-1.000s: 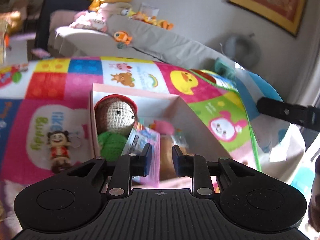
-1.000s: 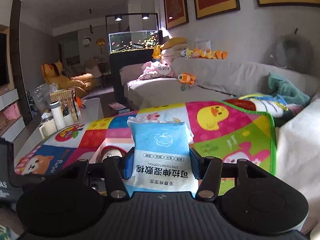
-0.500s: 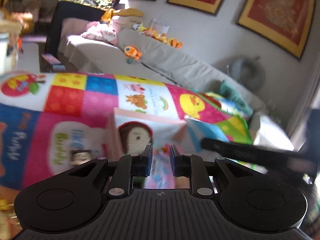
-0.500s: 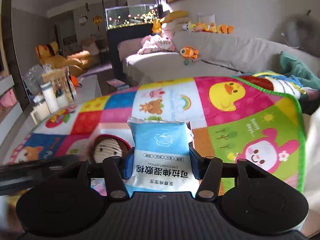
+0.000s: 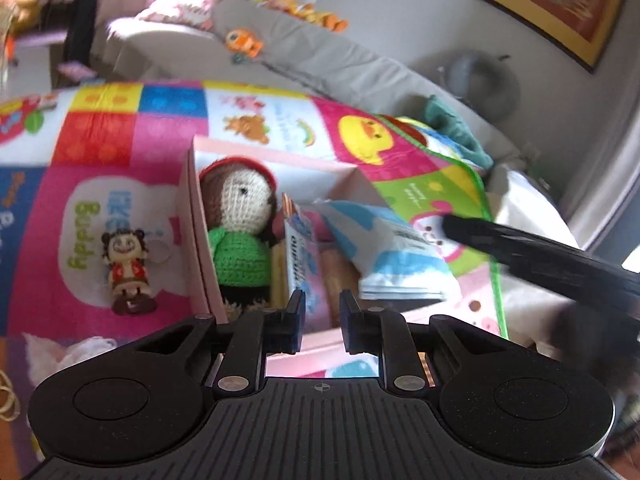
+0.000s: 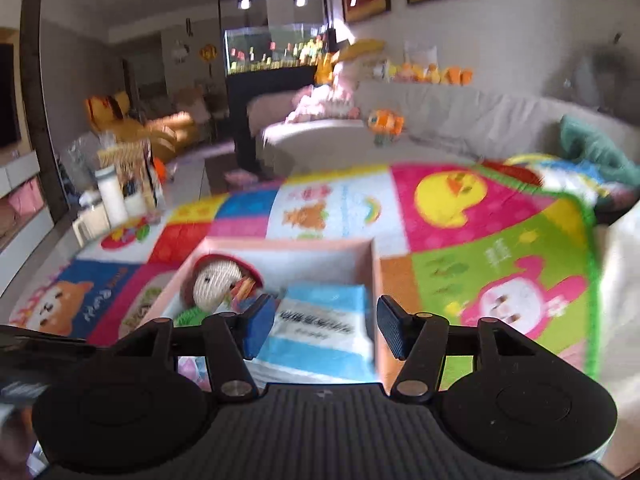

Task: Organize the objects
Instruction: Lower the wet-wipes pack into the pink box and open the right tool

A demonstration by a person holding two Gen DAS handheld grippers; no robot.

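The right tool (image 6: 322, 330) hangs with its fingers spread wide and empty above the blue wipes packet (image 6: 320, 330), which lies in the pink box (image 6: 280, 245) beside the knitted doll (image 6: 212, 284). The left tool (image 5: 322, 322) hovers nearly closed, gripping nothing.

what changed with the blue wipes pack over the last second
The right tool let go of the blue wipes pack: its jaws now stand open, and the pack lies in the pink box beside the crochet doll. The left tool stays empty, jaws slightly apart. The small figurine remains on the mat.
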